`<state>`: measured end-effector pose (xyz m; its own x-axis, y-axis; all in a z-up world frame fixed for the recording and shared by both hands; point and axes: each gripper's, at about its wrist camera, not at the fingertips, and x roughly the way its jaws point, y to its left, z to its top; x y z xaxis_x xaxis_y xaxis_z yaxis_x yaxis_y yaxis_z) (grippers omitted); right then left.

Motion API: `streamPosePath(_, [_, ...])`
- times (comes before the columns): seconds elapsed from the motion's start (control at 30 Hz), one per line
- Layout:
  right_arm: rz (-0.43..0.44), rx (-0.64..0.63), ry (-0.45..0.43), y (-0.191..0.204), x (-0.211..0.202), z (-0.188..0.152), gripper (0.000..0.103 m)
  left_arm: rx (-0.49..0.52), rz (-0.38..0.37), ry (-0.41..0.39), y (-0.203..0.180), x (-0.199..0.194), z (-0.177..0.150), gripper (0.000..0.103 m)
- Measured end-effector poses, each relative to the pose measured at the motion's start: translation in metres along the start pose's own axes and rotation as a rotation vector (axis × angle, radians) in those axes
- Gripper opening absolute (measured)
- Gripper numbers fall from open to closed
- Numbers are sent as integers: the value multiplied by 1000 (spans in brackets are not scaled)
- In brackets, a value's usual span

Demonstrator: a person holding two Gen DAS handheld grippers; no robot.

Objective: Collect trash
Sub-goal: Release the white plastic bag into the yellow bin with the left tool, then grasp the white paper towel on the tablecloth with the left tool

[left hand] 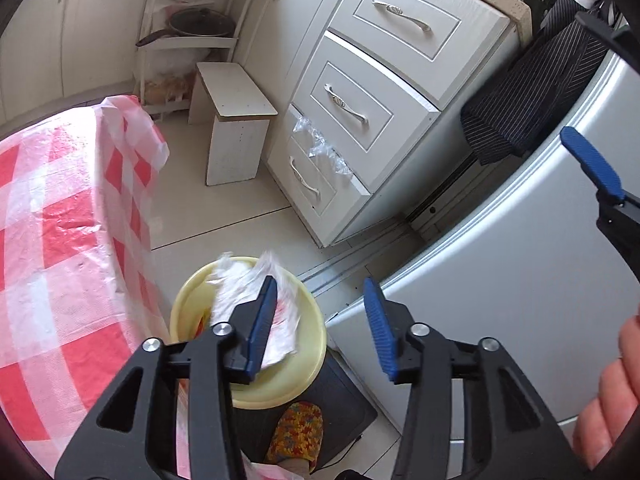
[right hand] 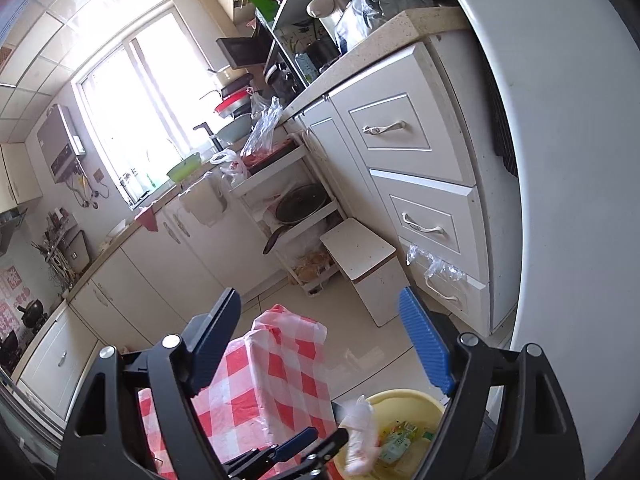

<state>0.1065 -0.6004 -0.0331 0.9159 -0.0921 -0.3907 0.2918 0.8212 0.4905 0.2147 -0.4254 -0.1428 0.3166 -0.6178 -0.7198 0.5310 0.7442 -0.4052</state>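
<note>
A yellow bin (left hand: 304, 376) stands on the floor beside the checkered table. A crumpled white plastic wrapper (left hand: 248, 284), blurred, is in the air over the bin's mouth, just past my left gripper (left hand: 320, 316), which is open and empty above it. In the right wrist view the same wrapper (right hand: 360, 436) hangs over the bin (right hand: 416, 400), which holds a green and yellow carton (right hand: 400, 436). My right gripper (right hand: 320, 340) is open and empty, higher up. Its blue finger (left hand: 592, 168) shows at the right of the left wrist view.
A table with a red-and-white checkered cover (left hand: 60, 240) is at the left. White drawers (left hand: 360, 112) and a small white stool (left hand: 236, 120) stand ahead. A grey fridge door (left hand: 500, 280) is at the right. A dark mat (left hand: 344, 400) lies under the bin.
</note>
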Motion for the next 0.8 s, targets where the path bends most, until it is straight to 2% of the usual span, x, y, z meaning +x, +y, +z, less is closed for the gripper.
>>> streamPosePath(0.1, [9, -7, -1, 2, -1, 1, 78, -3, -5, -9, 2, -9, -1, 44])
streamPosePath(0.23, [16, 2, 0, 1, -1, 0, 78, -24, 16, -62, 12, -42, -7, 52])
streamPosePath(0.4, [36, -22, 17, 14, 1, -6, 78, -36, 72, -140, 32, -107, -32, 57])
streamPosePath(0.6, [73, -113, 68, 44, 10, -24, 79, -67, 161, -212, 66, -186, -63, 62])
streamPosePath(0.8, [136, -201, 145, 74, 17, -53, 80, -126, 302, -248, 116, -276, -121, 69])
